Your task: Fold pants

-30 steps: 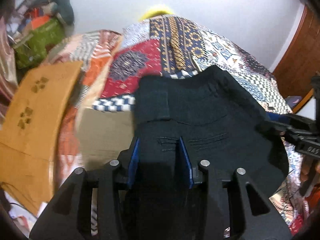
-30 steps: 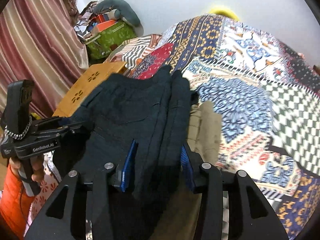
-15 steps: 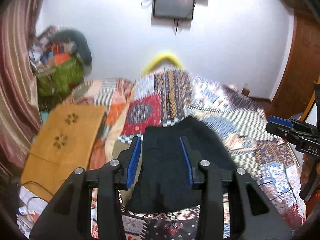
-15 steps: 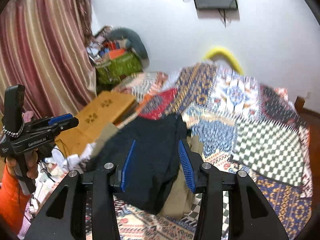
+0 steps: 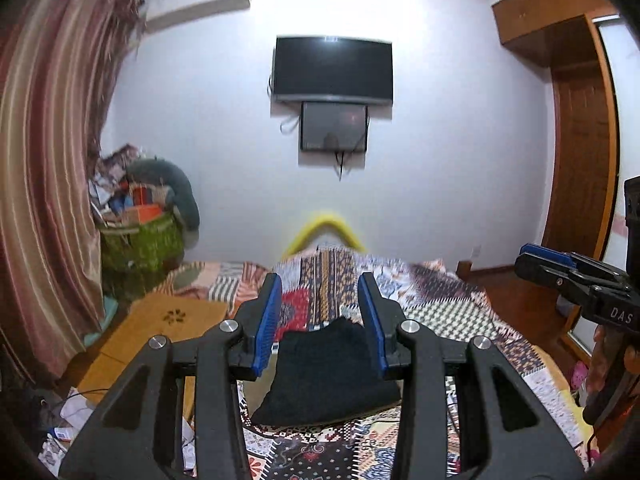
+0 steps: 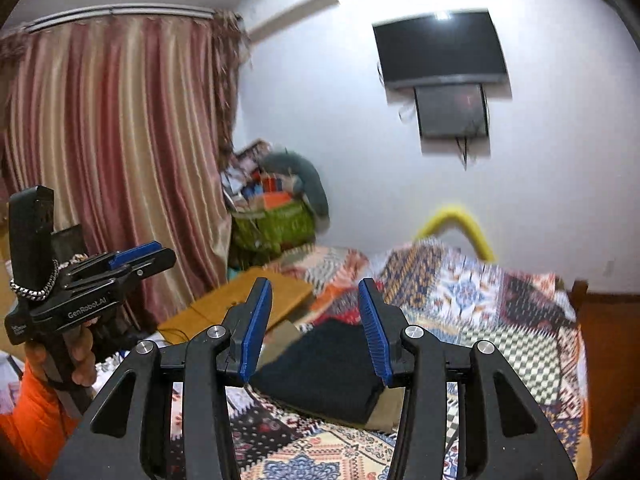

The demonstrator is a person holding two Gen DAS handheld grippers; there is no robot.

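both tools, left (image 5: 322,322) and right (image 6: 316,330), gape empty above folded black pants (image 5: 328,376) on patterned bedspread (image 5: 448,316), wooden board (image 5: 160,328) beside.

Patchwork-quilted bed (image 5: 448,312), folded black pants (image 5: 332,376) on top (tan cloth (image 6: 386,410) underneath)

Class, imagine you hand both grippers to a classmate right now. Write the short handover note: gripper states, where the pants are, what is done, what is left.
Left gripper: open, empty, held up in the air over the bed.
Right gripper: open, empty, also raised, clear of the cloth.
Dark pants: lie folded into a compact bundle on the patterned bedspread, partly on top of a tan garment; nothing touches them.
Done: the fold looks complete, the bundle released.
Left: probably only checking that the edges are neat; whether the tan garment is to be folded next, the pictures do not tell.
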